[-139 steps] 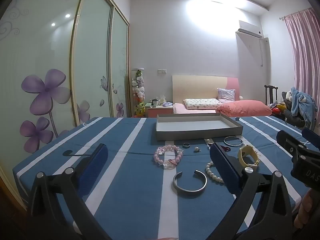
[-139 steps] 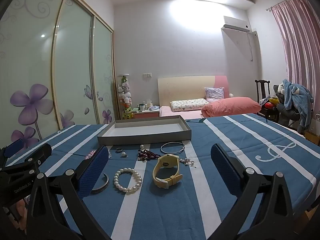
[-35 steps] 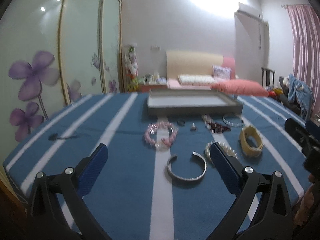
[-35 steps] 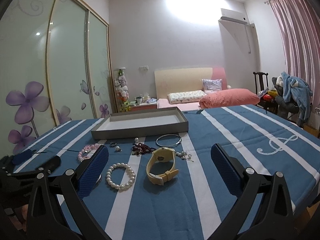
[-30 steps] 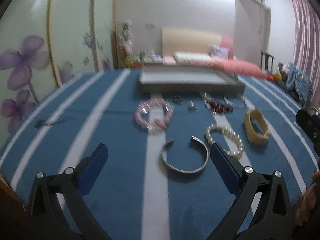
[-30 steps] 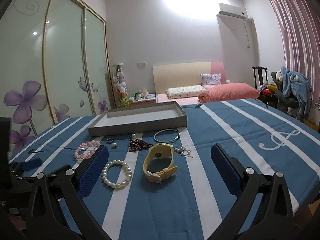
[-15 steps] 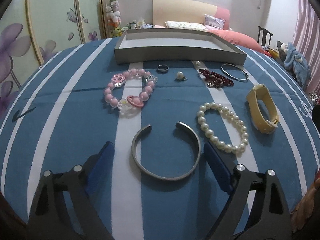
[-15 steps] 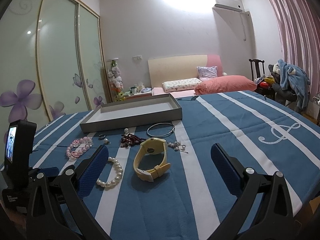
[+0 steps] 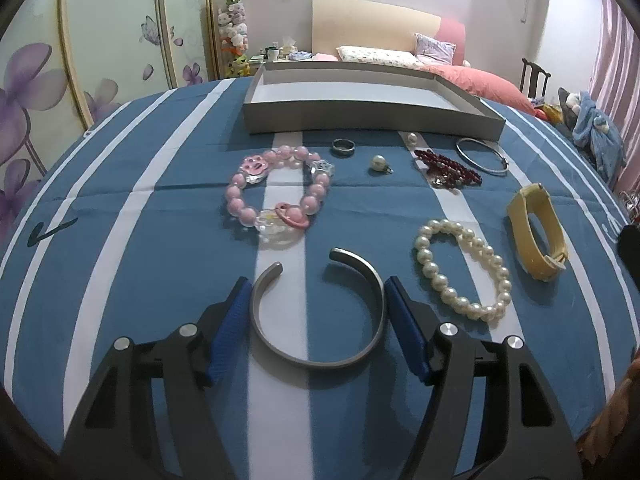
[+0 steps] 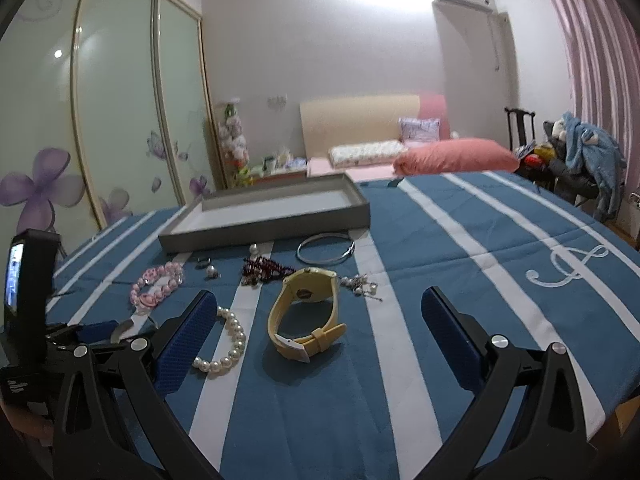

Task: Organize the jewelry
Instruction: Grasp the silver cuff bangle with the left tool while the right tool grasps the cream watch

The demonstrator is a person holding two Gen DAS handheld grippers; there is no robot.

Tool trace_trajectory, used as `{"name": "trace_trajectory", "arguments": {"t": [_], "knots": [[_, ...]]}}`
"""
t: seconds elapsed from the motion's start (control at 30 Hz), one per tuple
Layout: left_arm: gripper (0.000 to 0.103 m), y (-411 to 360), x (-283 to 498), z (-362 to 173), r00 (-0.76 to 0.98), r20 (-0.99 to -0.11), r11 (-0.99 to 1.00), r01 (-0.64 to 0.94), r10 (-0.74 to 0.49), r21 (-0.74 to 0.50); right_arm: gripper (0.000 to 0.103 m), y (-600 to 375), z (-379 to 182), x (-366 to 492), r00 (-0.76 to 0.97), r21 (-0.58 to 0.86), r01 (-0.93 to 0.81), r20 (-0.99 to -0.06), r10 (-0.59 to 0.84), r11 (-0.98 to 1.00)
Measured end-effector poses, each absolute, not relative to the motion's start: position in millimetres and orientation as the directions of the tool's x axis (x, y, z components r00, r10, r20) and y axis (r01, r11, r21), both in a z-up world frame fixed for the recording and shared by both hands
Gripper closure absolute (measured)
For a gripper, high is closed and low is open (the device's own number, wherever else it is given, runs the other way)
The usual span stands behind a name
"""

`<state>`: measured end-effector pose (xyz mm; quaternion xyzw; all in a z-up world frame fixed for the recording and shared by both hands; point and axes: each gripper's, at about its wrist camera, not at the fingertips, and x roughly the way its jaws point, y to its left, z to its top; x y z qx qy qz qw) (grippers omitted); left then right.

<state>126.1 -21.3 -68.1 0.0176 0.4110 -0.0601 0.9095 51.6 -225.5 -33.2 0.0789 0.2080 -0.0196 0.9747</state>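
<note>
A silver open cuff [image 9: 314, 360] lies on the blue striped cloth between the blue pads of my left gripper [image 9: 317, 280]. The jaws are closing, and the pads stand right at the cuff's sides without clearly pressing on it. Beyond it lie a pink bead bracelet [image 9: 236, 192], a pearl bracelet [image 9: 440, 280], a yellow watch [image 9: 536, 236] and, further back, the empty grey tray [image 9: 372, 116]. My right gripper [image 10: 317, 294] hovers open over the cloth, with the yellow watch [image 10: 306, 292] lying between its fingers.
In front of the tray lie a ring [image 9: 343, 146], a pearl earring [image 9: 378, 163], dark red beads [image 9: 444, 166] and a thin silver bangle [image 9: 478, 165]. The left gripper's body [image 10: 28, 292] fills the right view's left edge. A bed and a chair stand behind the table.
My left gripper has tipped down and come close over the silver cuff, and its jaws have narrowed around it. The right gripper has stayed almost still.
</note>
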Motion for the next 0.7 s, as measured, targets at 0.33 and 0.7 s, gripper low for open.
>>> {"name": "trace_trajectory", "arguments": {"t": [0.33,0.7], "knots": [[0.037,13.9,133.2,-61.7,0.668,-0.737,0.995,0.066,-0.102,-0.077,0.025,-216.8,-48.5,105.0,0.777,0.133,0.089,-0.629,0.015,0.987],[0.037,30.9,141.0,-58.0,0.676,-0.728,0.993,0.065,-0.119,-0.102,0.027,-206.7,-53.6,134.8,0.699,0.039,0.143,-0.711,-0.073,0.989]]}}
